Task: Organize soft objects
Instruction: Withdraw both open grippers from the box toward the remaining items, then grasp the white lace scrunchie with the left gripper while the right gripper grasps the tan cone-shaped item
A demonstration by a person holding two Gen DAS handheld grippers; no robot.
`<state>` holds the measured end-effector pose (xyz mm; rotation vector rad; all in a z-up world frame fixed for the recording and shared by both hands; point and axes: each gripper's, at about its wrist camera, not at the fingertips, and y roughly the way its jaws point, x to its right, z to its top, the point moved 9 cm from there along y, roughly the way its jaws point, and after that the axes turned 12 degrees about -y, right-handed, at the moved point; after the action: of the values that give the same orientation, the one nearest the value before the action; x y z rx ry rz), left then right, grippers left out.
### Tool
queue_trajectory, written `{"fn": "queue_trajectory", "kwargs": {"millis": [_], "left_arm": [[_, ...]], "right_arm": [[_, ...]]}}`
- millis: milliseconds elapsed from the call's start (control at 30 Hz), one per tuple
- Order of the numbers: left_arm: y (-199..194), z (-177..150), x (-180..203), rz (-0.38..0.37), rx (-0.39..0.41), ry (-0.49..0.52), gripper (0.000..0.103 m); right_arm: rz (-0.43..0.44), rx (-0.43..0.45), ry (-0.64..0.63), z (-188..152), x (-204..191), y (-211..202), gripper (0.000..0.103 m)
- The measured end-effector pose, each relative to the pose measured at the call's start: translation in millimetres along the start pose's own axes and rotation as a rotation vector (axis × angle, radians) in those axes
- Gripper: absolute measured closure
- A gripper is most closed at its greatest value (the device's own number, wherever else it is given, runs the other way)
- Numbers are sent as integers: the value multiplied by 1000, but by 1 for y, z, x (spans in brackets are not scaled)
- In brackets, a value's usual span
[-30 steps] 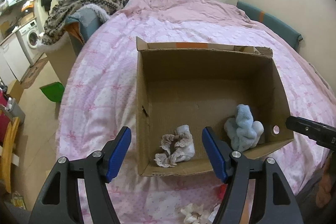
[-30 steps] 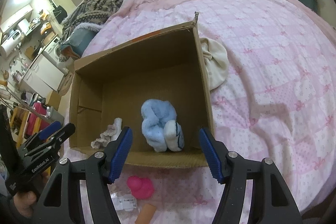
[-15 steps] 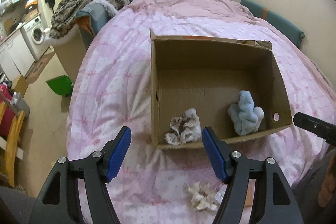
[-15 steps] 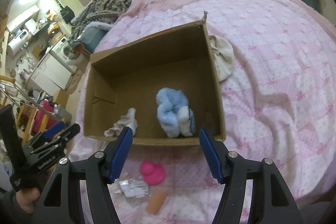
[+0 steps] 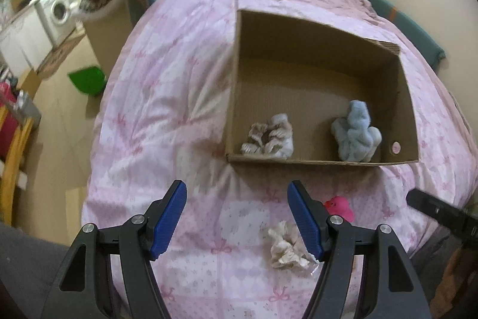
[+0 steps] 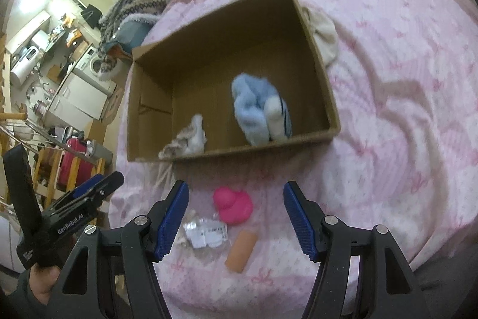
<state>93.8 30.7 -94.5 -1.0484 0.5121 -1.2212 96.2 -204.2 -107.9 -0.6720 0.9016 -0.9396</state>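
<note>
Left wrist view: left gripper (image 5: pixel 236 216) spread wide, nothing between the blue pads (image 5: pixel 167 218), hanging over the pink bedspread (image 5: pixel 167 97) short of the cardboard box (image 5: pixel 322 161). Box sits open on the bed. Inside, near its front wall: a beige-and-white frilly cloth (image 5: pixel 269 137) on the left, a light blue fuzzy bundle (image 5: pixel 355 132) on the right, the two apart. On the bedspread in front of the box: a crumpled cream cloth (image 5: pixel 283 245) just beside the right-hand pad, partly hidden by it; a pink rubber duck (image 5: pixel 340 207) peeking out behind that same finger. Tip of the right gripper (image 5: pixel 439 214) enters at the right edge.

Right wrist view: right gripper (image 6: pixel 236 216) also wide, holding nothing, over the bedspread (image 6: pixel 403 109) in front of the box (image 6: pixel 269 150). Blue bundle (image 6: pixel 258 109) near the box's front right, frilly cloth (image 6: pixel 186 141) front left. Between the fingers on the bed: pink duck (image 6: pixel 233 204), a clear plastic packet with a white label (image 6: pixel 206 233) touching the duck's near side, and a tan cylinder (image 6: pixel 241 250) just beside the packet. A cream garment (image 6: pixel 324 35) lies against the box's outer right wall. Left gripper (image 6: pixel 89 193) visible at lower left, held in a hand (image 6: pixel 38 280); its jaw opening can't be read from this angle.
</note>
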Motion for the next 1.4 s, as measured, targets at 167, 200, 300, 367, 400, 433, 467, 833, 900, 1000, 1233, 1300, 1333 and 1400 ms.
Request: {"fn": "queue_trajectory", "kwargs": {"millis": [167, 200, 300, 367, 400, 433, 467, 833, 900, 1000, 1233, 1300, 1333, 1400], "left_arm": [[17, -7, -8, 0, -87, -71, 36], [18, -9, -9, 3, -98, -76, 36], [30, -22, -9, 3, -172, -82, 36], [37, -30, -9, 6, -211, -85, 36], [40, -34, -9, 5, -232, -90, 36], [45, -39, -8, 2, -260, -99, 36], [48, -42, -8, -2, -278, -108, 37], [83, -73, 16, -59, -403, -113, 67], [87, -78, 24, -96, -434, -115, 80], [89, -82, 27, -103, -455, -108, 84], [81, -79, 29, -108, -425, -91, 92], [72, -69, 24, -100, -376, -94, 92], [68, -65, 22, -96, -354, -99, 92], [59, -55, 16, -83, -300, -97, 92]], "right_arm": [[48, -85, 28, -9, -4, 22, 34], [55, -115, 32, -13, -5, 28, 34], [35, -239, 24, -34, -5, 51, 34], [64, -308, 48, -47, -6, 63, 37], [76, -335, 54, -52, -7, 68, 49], [76, -355, 53, -55, -7, 71, 54], [69, -372, 47, -58, -7, 74, 60], [-10, -431, -109, -72, -22, 88, 90], [-13, -423, -123, -71, -26, 87, 93], [-17, -411, -115, -69, -27, 88, 94], [4, -331, -67, -51, -21, 73, 95], [-1, -302, -64, -45, -20, 67, 95], [3, -287, -57, -42, -18, 63, 95], [15, -247, -40, -36, -17, 58, 95]]}}
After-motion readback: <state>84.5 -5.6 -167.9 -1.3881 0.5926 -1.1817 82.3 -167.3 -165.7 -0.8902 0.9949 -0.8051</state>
